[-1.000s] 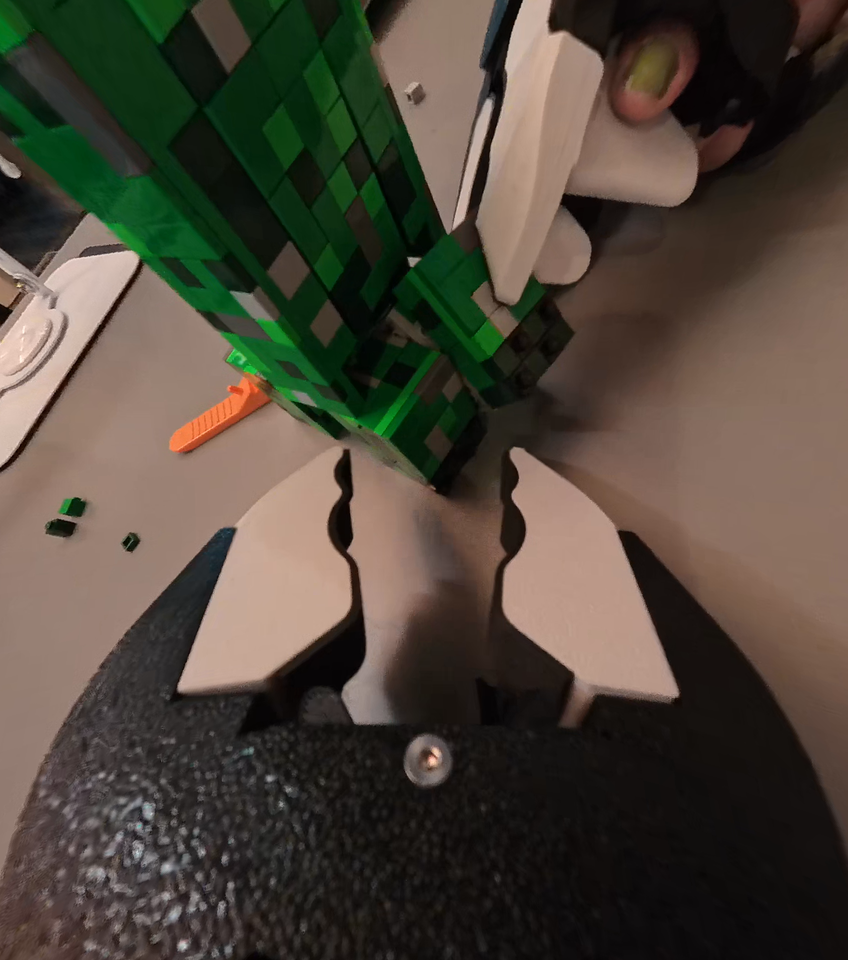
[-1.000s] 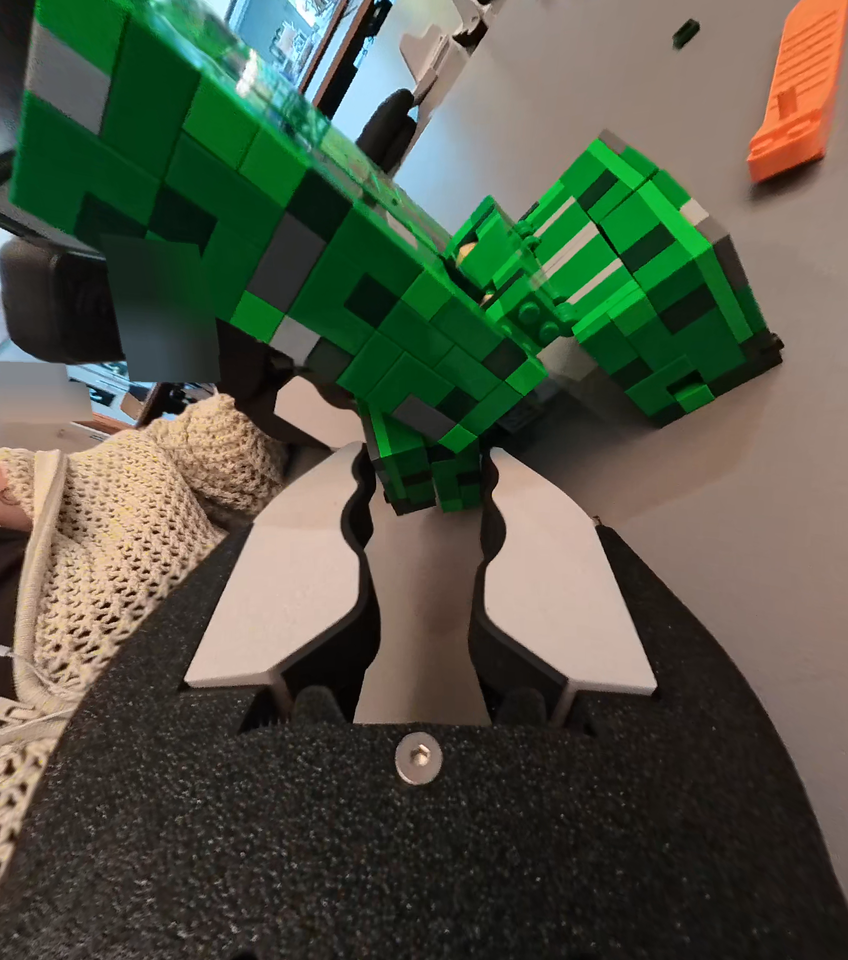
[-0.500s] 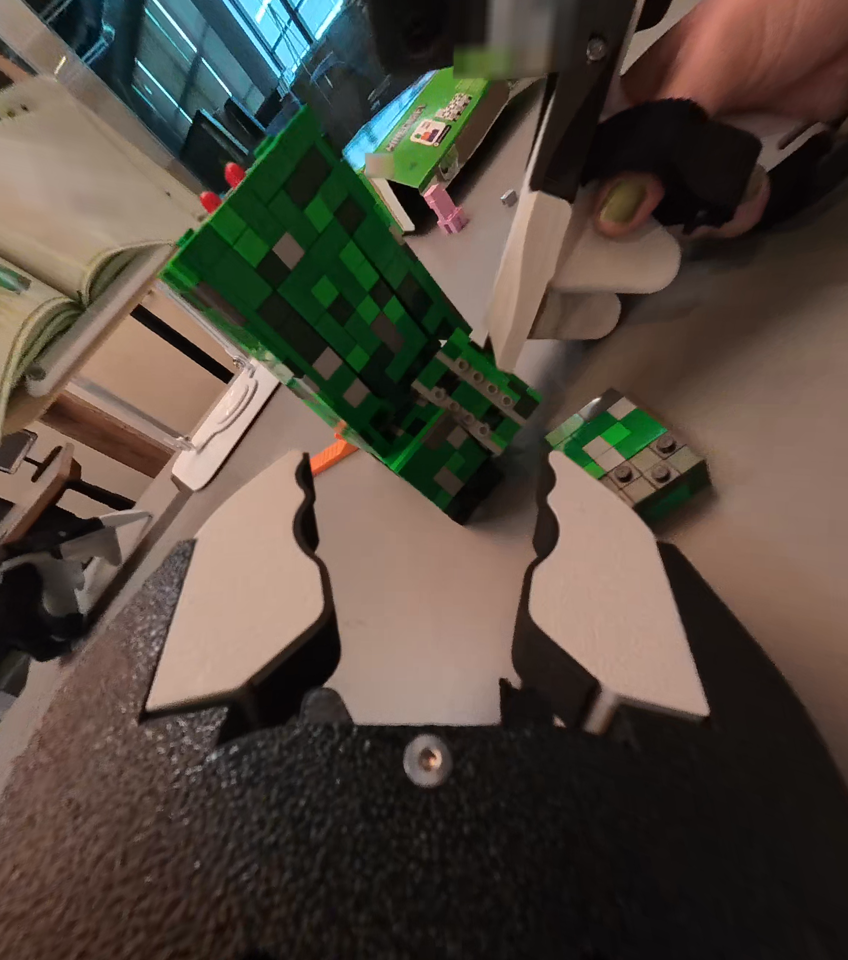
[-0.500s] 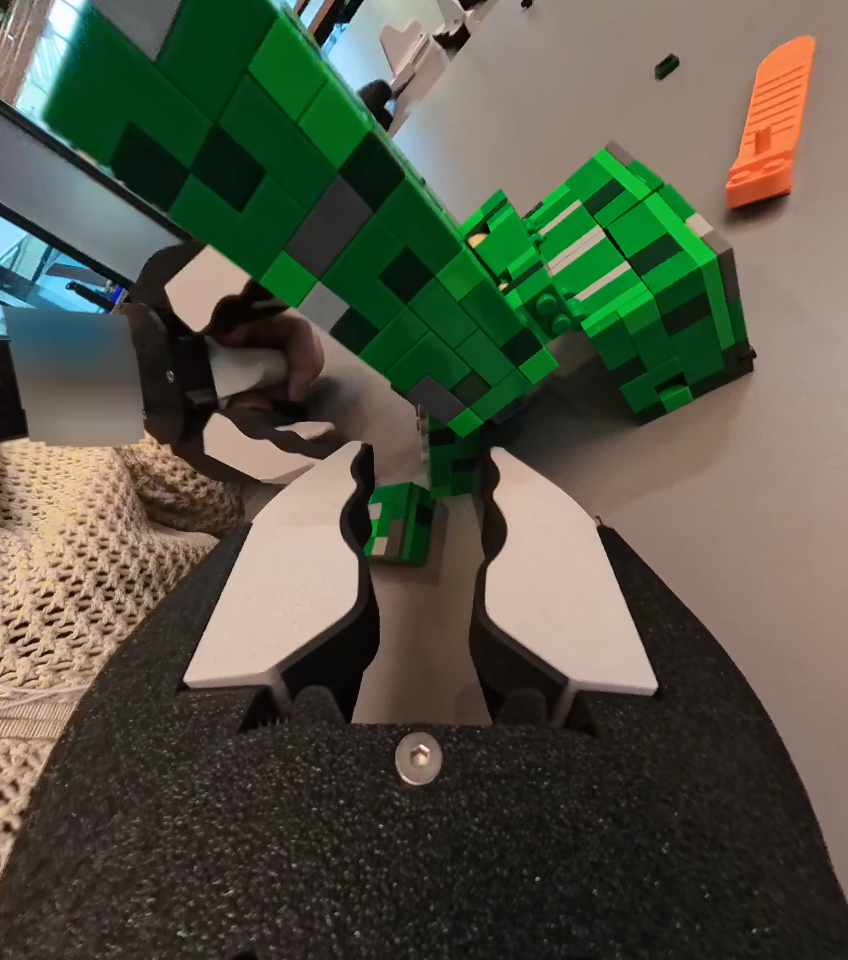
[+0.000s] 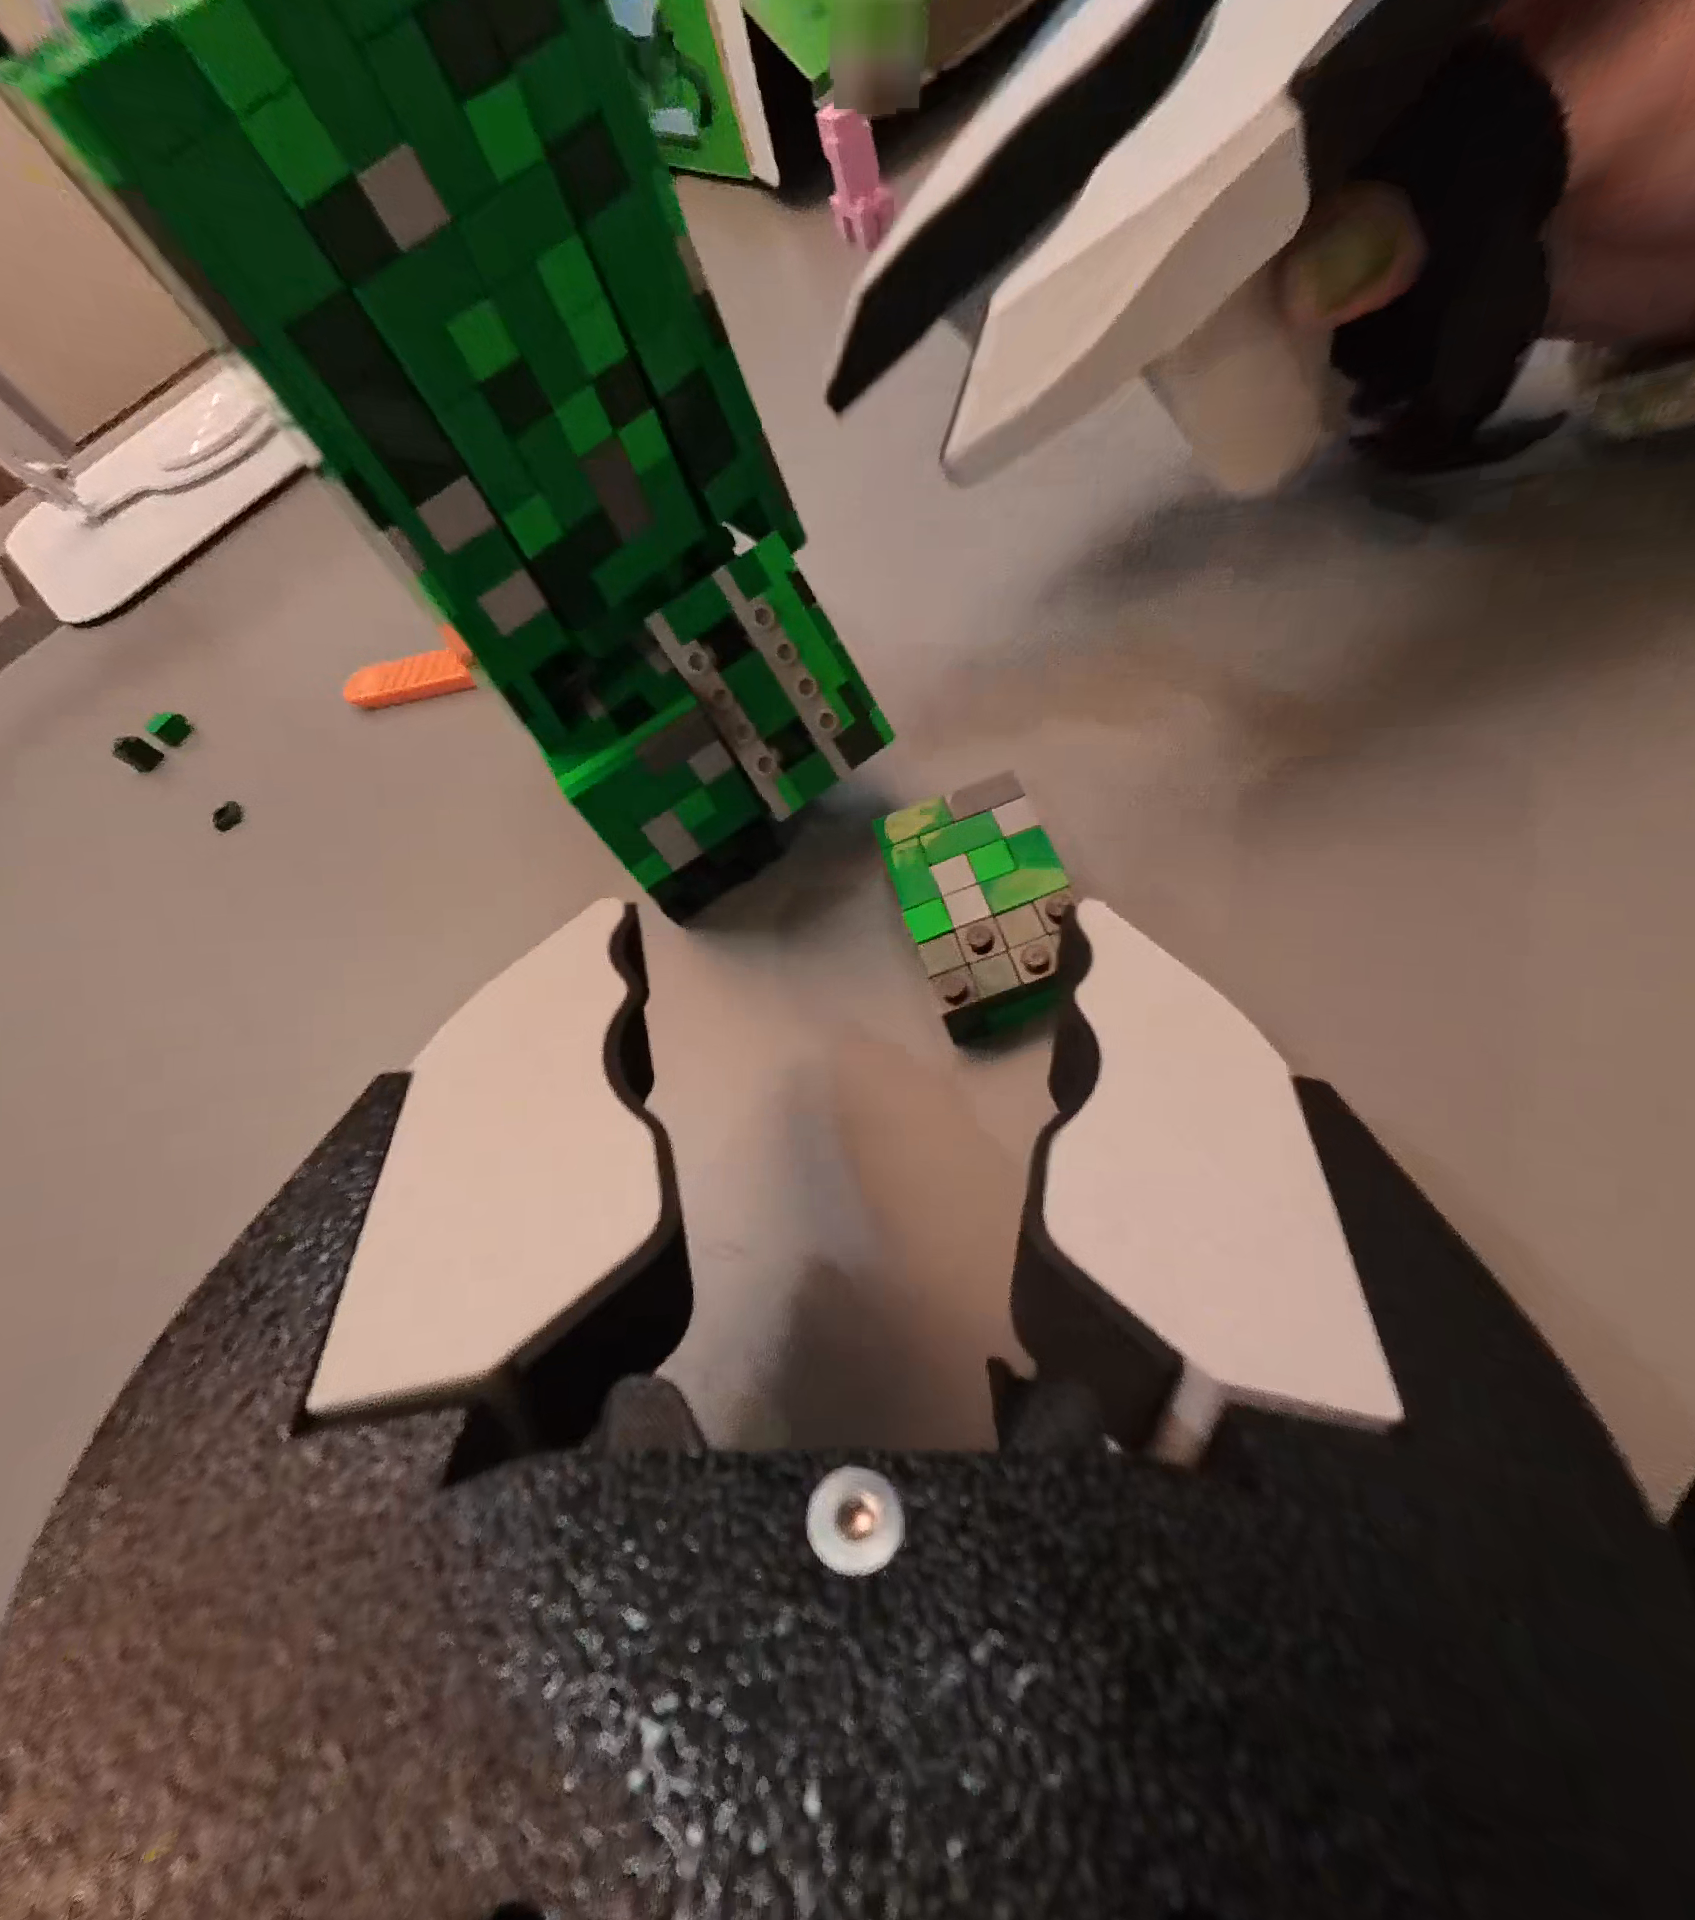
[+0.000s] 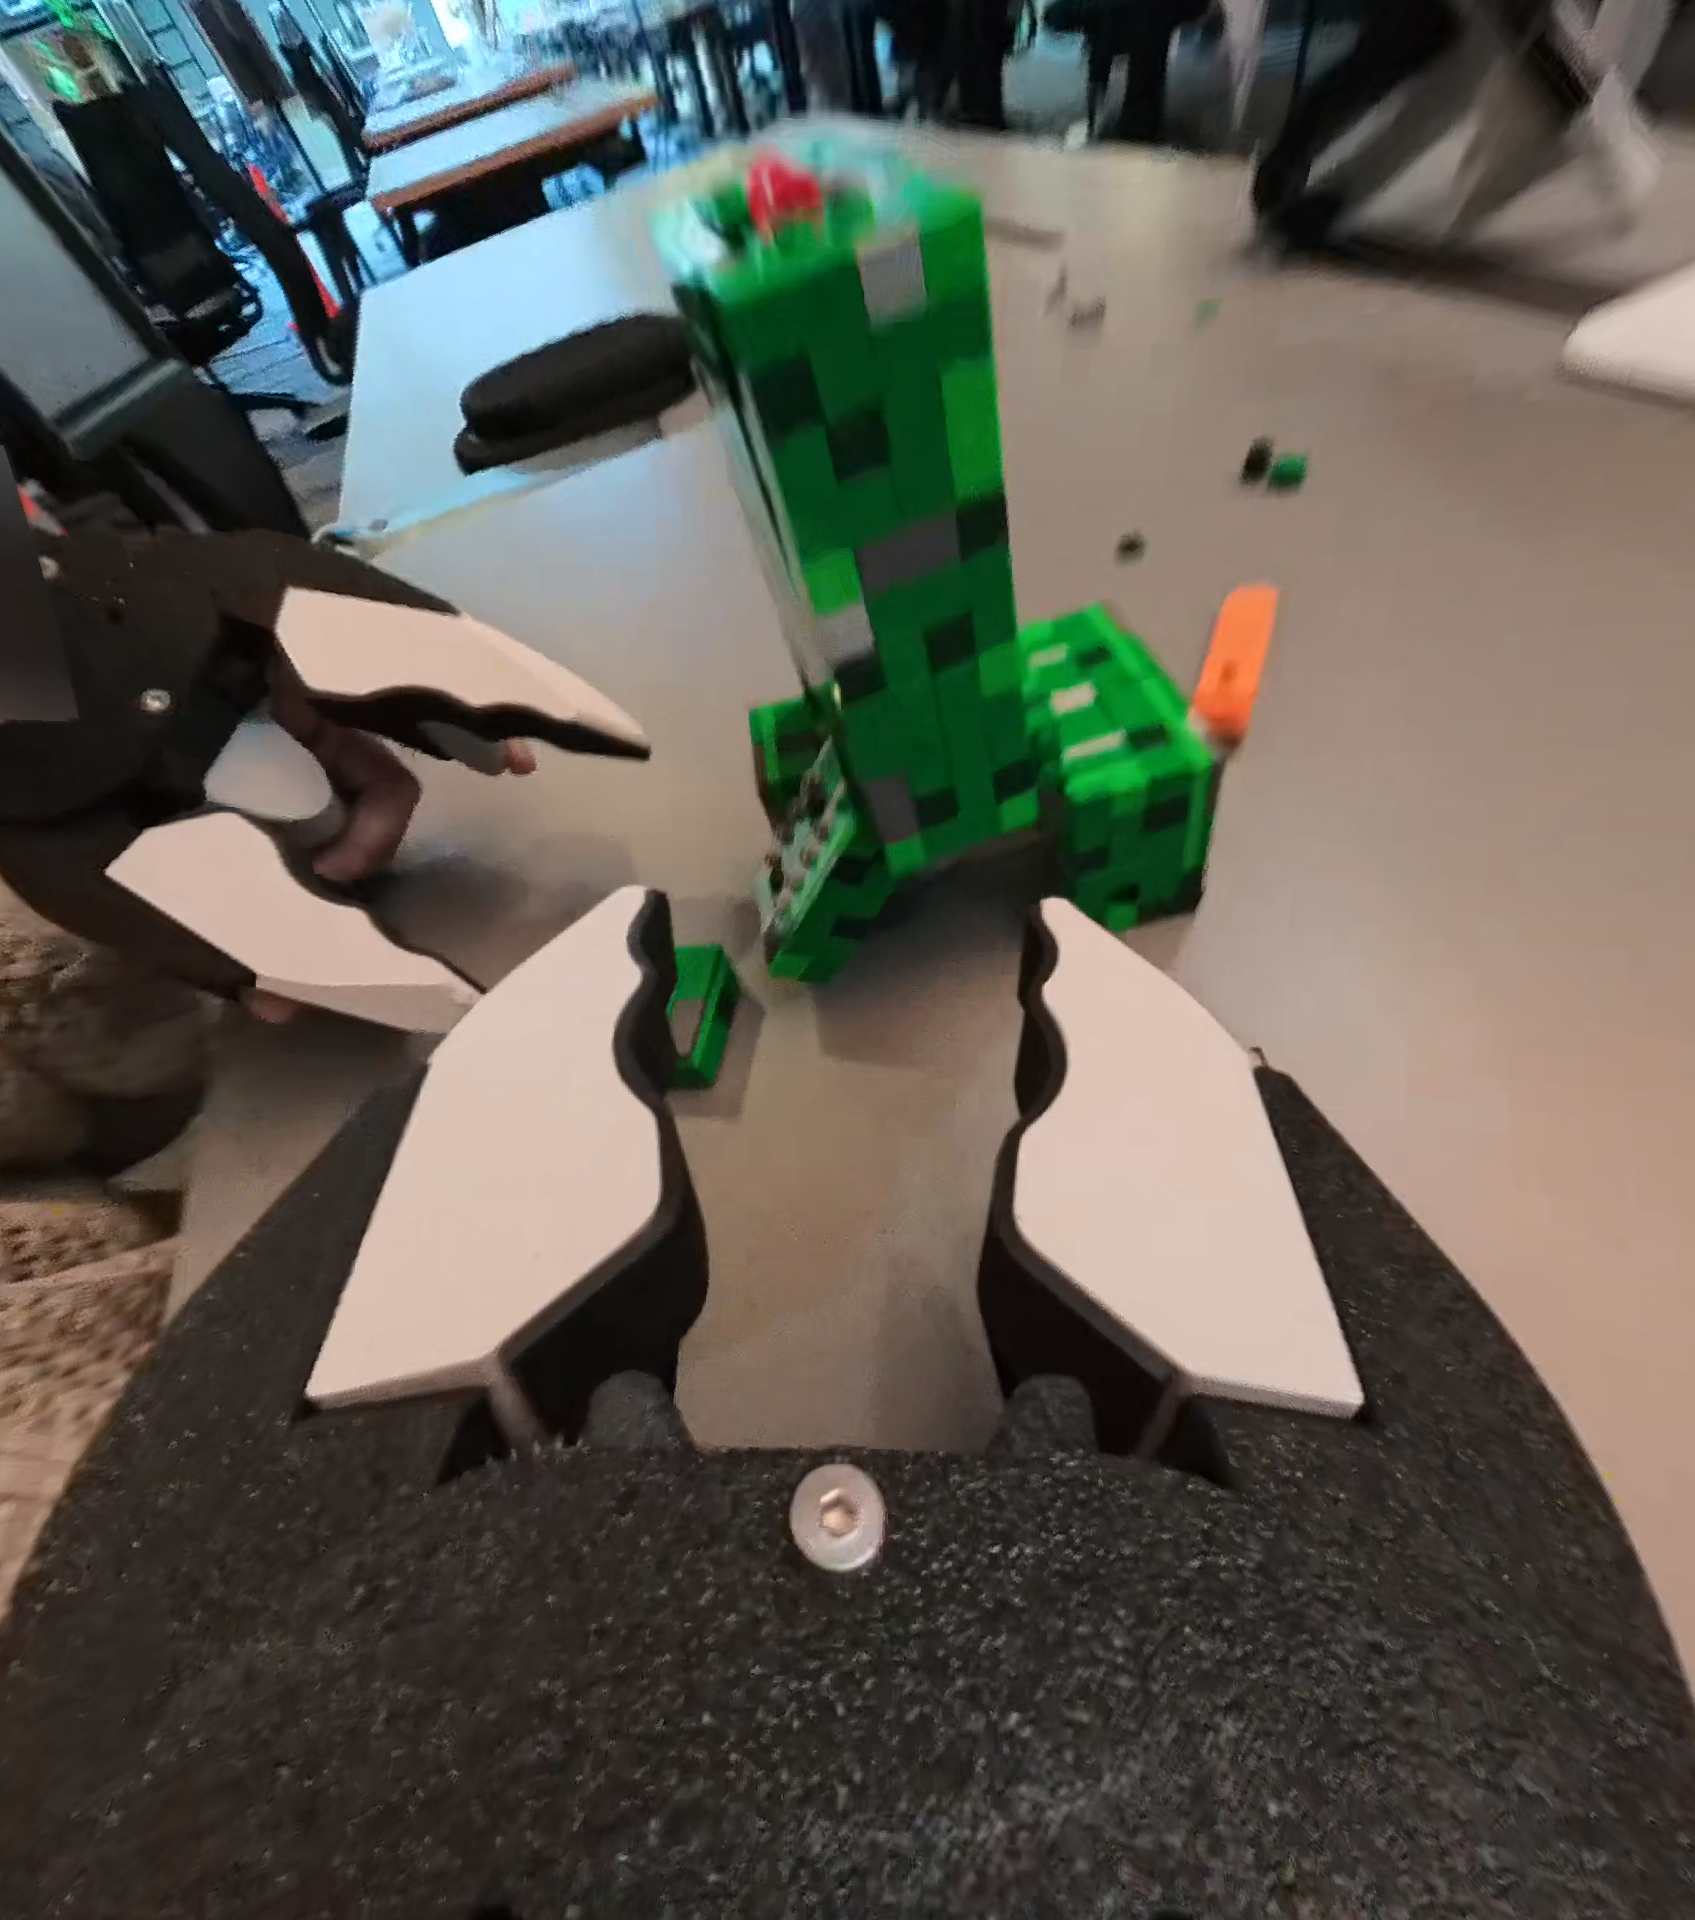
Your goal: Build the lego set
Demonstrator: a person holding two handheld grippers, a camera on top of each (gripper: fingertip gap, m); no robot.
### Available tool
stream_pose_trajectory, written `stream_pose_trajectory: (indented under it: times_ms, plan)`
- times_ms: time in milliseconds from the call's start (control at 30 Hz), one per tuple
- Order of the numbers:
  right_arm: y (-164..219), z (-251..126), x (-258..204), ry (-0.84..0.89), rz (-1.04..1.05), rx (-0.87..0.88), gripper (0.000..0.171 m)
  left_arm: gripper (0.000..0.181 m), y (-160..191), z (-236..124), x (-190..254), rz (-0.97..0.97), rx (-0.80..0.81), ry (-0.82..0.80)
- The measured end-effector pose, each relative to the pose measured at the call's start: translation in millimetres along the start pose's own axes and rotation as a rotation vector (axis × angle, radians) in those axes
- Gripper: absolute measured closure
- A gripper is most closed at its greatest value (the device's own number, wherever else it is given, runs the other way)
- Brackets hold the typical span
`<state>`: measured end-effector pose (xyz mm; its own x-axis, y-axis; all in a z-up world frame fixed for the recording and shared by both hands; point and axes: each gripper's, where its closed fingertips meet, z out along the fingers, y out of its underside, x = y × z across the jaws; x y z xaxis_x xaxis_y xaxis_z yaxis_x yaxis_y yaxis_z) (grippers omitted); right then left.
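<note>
My green lego figure stands on the grey worktop, its long axis close to vertical with the top leaning slightly away from my left hand-held gripper; half a second ago it was tilted well over. A small detached green-and-grey block lies flat on the worktop just beside the figure's foot, studs up, near my left gripper's right fingertip. My left hand-held gripper is spread wide and holds nothing. My right hand-held gripper is likewise spread and empty, having let go of the figure's lower section it pinched earlier. An orange brick separator lies behind the figure, and loose dark pieces sit well apart. Motion blur obscures the figure's top, possibly red parts.
</note>
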<state>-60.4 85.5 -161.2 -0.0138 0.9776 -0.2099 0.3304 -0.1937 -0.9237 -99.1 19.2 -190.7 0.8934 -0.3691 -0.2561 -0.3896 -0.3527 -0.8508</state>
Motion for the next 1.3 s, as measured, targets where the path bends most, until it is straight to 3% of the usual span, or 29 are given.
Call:
stream_pose_trajectory:
  times_ms: [167, 333, 567, 867, 1300]
  plan:
    - [-44.2, 7.6, 2.7, -0.043, -0.132, 0.048, 0.095, 0.107, 1.2, -0.5, -7.7, -0.023, 0.007, -0.041]
    - [-61.4, 30.0, -1.8, -0.118, -0.210, -0.002, 0.098, 0.107, -4.0, 0.6, -3.2, -0.048, 0.007, -0.023]
    - [-67.5, 40.2, -1.5, -0.098, -0.250, -0.021, 0.130, 0.108, -8.0, 2.3, 6.9, -0.039, 0.007, 0.004]
    - [-67.2, 38.7, -2.5, -0.031, -0.240, 0.016, 0.130, 0.109, -20.3, 1.8, -4.4, -0.019, 0.047, -0.037]
    - [-69.1, 41.1, -0.1, -0.116, -0.241, -0.002, 0.131, 0.110, -26.3, 3.6, -19.2, -0.040, 0.066, -0.055]
